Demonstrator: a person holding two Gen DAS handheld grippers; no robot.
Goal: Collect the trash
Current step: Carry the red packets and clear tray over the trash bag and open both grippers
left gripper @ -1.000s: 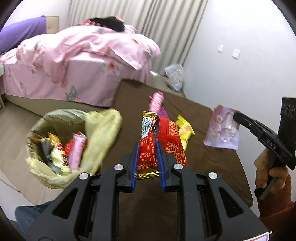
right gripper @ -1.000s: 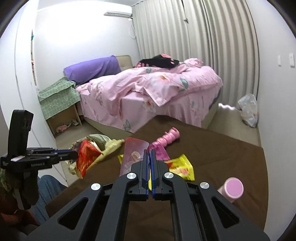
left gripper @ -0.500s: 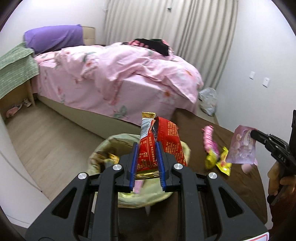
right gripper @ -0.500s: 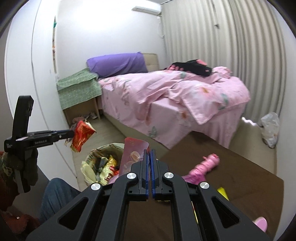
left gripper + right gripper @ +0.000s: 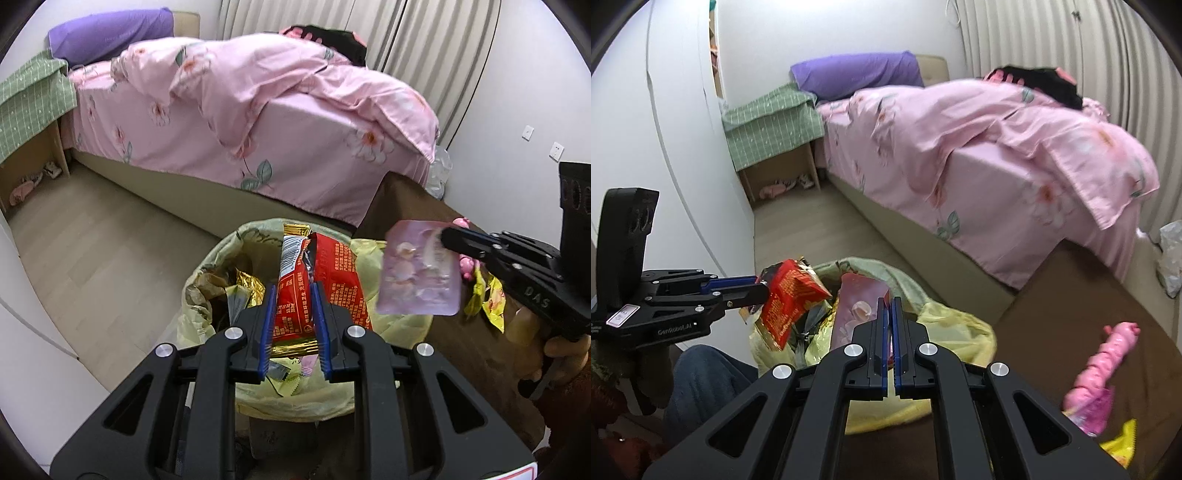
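The left gripper (image 5: 293, 325) has its jaws pinching a crinkled red-and-gold foil snack wrapper (image 5: 317, 280) above the bin lined with a pale yellow plastic bag (image 5: 391, 325); the right gripper (image 5: 890, 332), jaws pressed together on a flat pink flowered plastic packet (image 5: 855, 314), hangs nearer the rim. Released there, the light packet could flutter outside — or catch the slumped liner and slide onto the brown table (image 5: 1052, 306).

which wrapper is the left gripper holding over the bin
The red wrapper, clamped in the left gripper; the pale pink packet hangs from the right gripper instead.
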